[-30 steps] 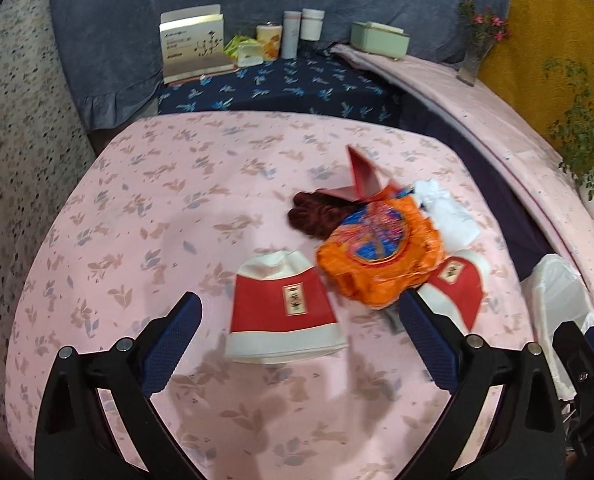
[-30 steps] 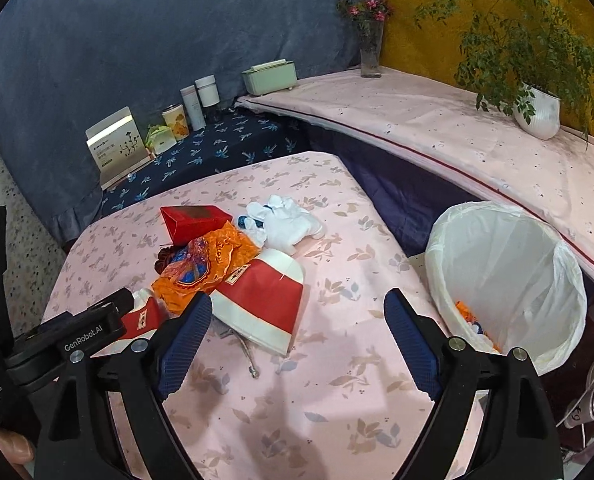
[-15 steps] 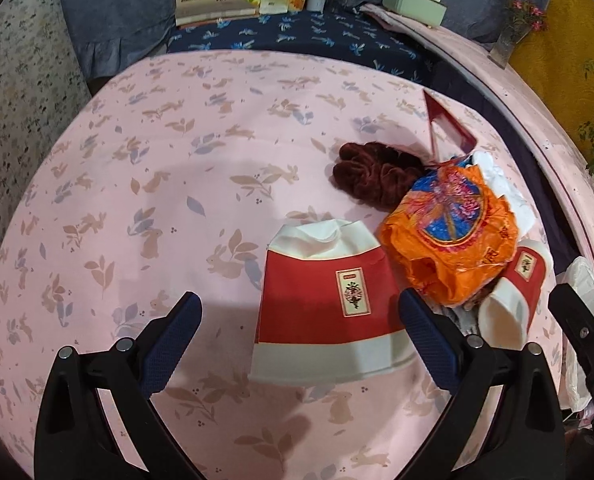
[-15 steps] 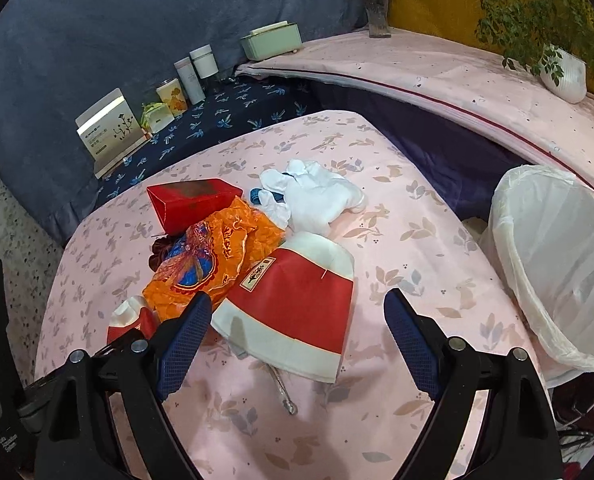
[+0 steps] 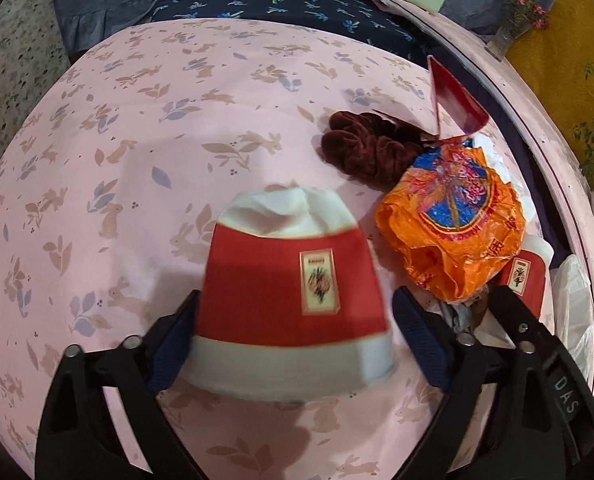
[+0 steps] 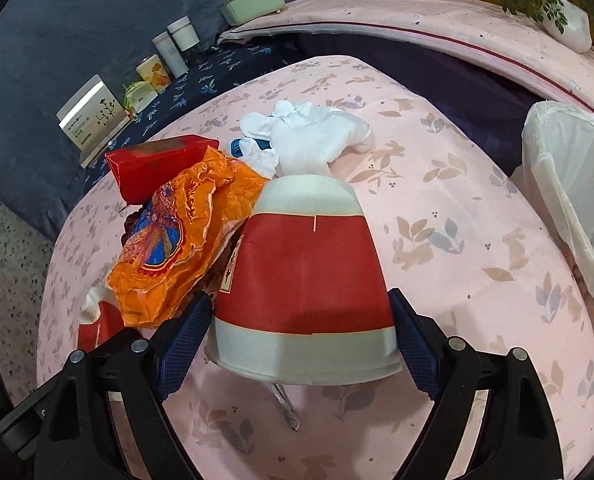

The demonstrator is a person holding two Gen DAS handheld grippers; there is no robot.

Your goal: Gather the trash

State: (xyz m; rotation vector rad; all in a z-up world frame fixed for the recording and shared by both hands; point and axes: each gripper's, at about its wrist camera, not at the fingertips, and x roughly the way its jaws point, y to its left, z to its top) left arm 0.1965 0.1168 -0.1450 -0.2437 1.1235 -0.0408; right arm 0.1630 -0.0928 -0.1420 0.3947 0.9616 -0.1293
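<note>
Two red-and-white paper cups lie on their sides on the pink rabbit-print table. My left gripper is open with its jaws on either side of one cup, not closed on it. My right gripper is open around the other cup in the same way. An orange plastic wrapper lies between the cups and shows in the right wrist view too. A red box, a white cloth and a dark brown scrunchie lie behind.
A bin lined with a white bag stands beyond the table's right edge. A metal piece lies under the right cup. Boxes and jars line a blue shelf at the back. A potted plant stands on the pink ledge.
Both grippers have moved forward and down, each onto its own cup, so each cup now sits between open jaws. The trash itself has not moved.
</note>
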